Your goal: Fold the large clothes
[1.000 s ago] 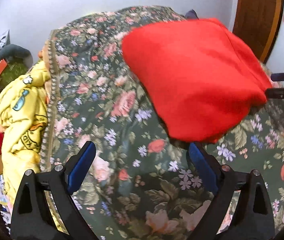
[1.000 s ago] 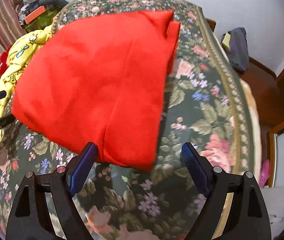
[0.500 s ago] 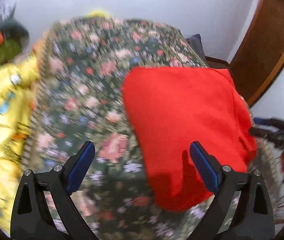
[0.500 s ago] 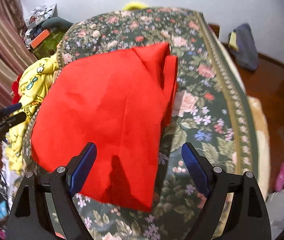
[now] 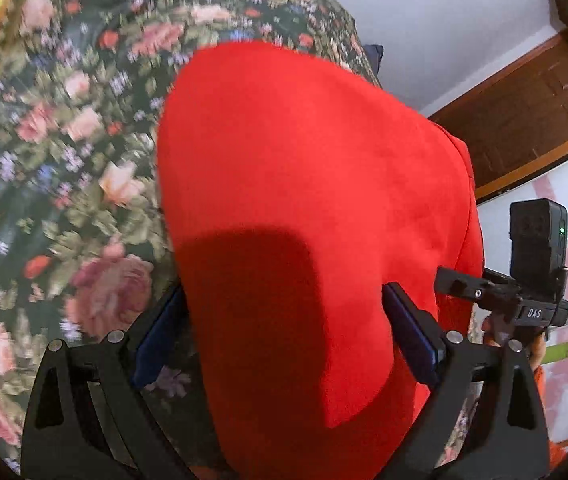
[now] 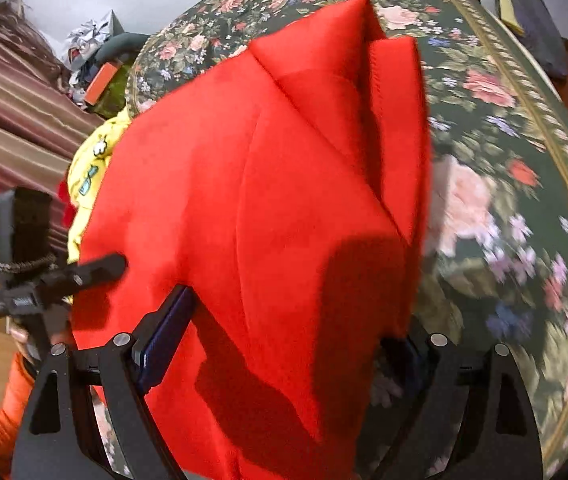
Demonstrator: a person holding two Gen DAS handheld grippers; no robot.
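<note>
Now, one red garment [image 5: 304,200], folded thick, soft and fleecy, lying on one floral bedspread [image 5: 75,152]. Counting two grippers, each with two black fingers and blue pads. Starting at the left wrist view: flowered cover blurred on the left, dark green with pink roses; left gripper [image 5: 284,340] spread wide, near end of the red cloth lying between its blue pads, left pad [image 5: 159,332] at the cloth's edge, whether pressing or not cannot tell. Further right, right gripper [image 5: 484,292] seen side on at the cloth's far edge, black, with a boxy camera on top. Over to the right wrist view: striped curtain [image 6: 11,112] far left, one yellow printed garment [image 6: 91,160] bunched at the bed's edge, left gripper [image 6: 95,268] poking onto the red cloth. Then the right gripper [image 6: 284,344], jaws wide and just been opening a touch, red cloth draped between them, creased into ridges with a layered fold on its right side. Far right, braided gold border [image 6: 564,160] along the bedspread.
</note>
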